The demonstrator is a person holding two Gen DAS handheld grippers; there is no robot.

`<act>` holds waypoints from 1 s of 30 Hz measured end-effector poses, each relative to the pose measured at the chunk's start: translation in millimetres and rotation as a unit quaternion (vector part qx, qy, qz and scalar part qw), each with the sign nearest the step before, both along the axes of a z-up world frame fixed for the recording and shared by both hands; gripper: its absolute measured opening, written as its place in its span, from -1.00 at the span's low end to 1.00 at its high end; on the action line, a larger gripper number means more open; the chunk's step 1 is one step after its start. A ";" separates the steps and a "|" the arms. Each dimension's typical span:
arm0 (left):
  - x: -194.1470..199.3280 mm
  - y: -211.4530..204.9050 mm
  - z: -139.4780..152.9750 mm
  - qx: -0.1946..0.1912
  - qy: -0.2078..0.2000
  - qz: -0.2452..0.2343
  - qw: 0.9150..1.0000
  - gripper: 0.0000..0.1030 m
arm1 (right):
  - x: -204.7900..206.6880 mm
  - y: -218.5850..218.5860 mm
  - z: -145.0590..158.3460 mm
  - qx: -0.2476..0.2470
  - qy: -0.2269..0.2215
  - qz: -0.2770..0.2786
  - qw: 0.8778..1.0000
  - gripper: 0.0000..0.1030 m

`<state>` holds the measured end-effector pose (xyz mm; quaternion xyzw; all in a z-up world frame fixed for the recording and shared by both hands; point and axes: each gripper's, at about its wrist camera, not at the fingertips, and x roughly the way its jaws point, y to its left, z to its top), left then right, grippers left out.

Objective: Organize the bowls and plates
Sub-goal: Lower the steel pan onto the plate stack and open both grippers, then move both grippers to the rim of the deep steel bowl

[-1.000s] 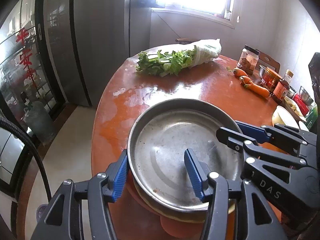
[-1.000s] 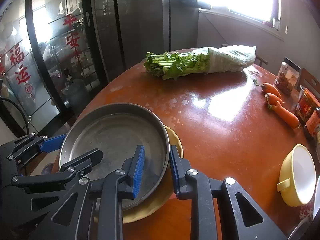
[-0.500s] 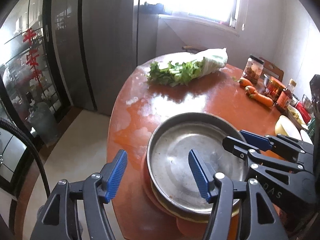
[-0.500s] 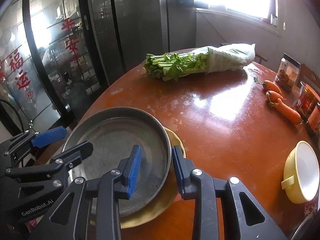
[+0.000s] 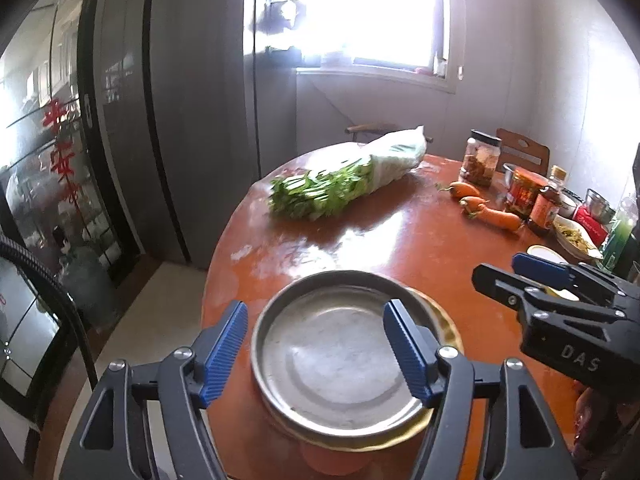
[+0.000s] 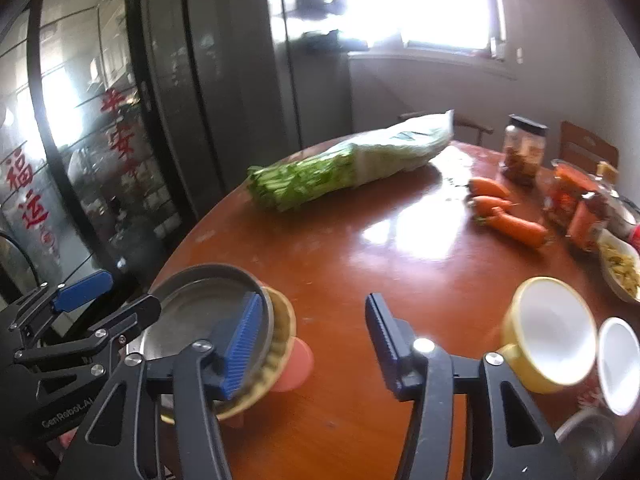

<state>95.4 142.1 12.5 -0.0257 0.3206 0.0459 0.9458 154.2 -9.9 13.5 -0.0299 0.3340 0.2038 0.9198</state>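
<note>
A steel pan (image 5: pixel 332 356) sits on a yellow plate (image 5: pixel 444 328) and a pink plate (image 5: pixel 324 462) at the near edge of the round red table (image 5: pixel 400 240). My left gripper (image 5: pixel 316 354) is open, raised above the stack, holding nothing. My right gripper (image 6: pixel 310 340) is open and empty, raised right of the stack (image 6: pixel 208 320). A yellow bowl (image 6: pixel 548 332) and a white bowl (image 6: pixel 618 364) stand at the right.
A bag of greens (image 6: pixel 344 160) lies at the table's far side. Carrots (image 6: pixel 508 216), jars and bottles (image 6: pixel 572 196) and a dish of food (image 6: pixel 620 268) crowd the right. Dark cabinets and a glass door stand left.
Both grippers pulled back and up from the pan. The right gripper let go of the pan's rim, opened wide and swung right toward the bowls.
</note>
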 end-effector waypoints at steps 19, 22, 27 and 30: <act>-24.4 -106.2 32.1 0.009 -0.040 -0.072 0.997 0.74 | -53.7 -116.9 39.3 0.032 -0.060 -0.087 0.994 0.47; -25.8 -127.3 33.9 0.015 -0.040 -0.084 0.996 0.77 | -64.2 -136.0 42.9 0.026 -0.068 -0.104 0.992 0.50; -27.6 -161.7 35.0 0.010 -0.039 -0.119 0.992 0.79 | -82.7 -168.8 45.8 0.029 -0.081 -0.129 0.988 0.52; -28.4 -177.9 32.4 0.004 -0.034 -0.138 0.990 0.80 | -91.0 -185.7 44.6 0.030 -0.084 -0.144 0.985 0.53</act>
